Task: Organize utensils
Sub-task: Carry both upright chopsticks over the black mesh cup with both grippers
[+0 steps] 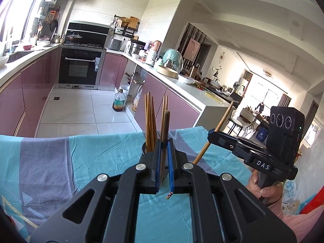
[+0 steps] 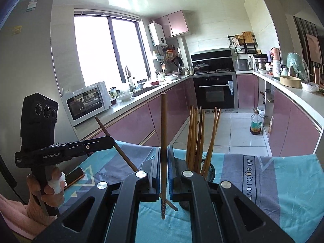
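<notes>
the left gripper (image 1: 164,141) is squeezed tight on one brown chopstick (image 1: 165,129), held up above the blue cloth (image 1: 81,162). the right gripper (image 2: 164,149) pinches another chopstick (image 2: 163,121) the same way. more chopsticks (image 2: 196,133) stand in a dark holder (image 2: 211,172) just beside them

Home kitchen: built-in oven (image 2: 215,91), pink cabinets (image 1: 36,89), microwave (image 2: 86,103).

Daylight is pouring through a large window (image 2: 109,48) into a kitchen where pink cabinets (image 1: 36,85) are flanking a built-in oven (image 2: 215,92), white floor tiles (image 1: 81,109) gleaming below.
</notes>
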Tool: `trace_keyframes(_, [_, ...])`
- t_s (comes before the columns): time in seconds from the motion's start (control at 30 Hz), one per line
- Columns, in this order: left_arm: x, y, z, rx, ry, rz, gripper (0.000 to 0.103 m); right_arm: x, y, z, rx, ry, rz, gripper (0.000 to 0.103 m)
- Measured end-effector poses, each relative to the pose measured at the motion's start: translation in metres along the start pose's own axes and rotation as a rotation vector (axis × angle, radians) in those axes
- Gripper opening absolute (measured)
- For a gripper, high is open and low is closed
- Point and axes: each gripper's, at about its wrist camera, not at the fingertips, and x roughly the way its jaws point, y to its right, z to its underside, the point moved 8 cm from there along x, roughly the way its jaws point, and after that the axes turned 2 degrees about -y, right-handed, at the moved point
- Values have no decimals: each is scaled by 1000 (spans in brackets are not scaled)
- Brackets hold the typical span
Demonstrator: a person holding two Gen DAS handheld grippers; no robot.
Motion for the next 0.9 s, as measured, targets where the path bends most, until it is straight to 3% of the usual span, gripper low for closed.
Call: trace_keyframes(0.9, [0, 47, -80, 155, 95, -15, 7, -13, 34, -60, 5, 122, 39, 5])
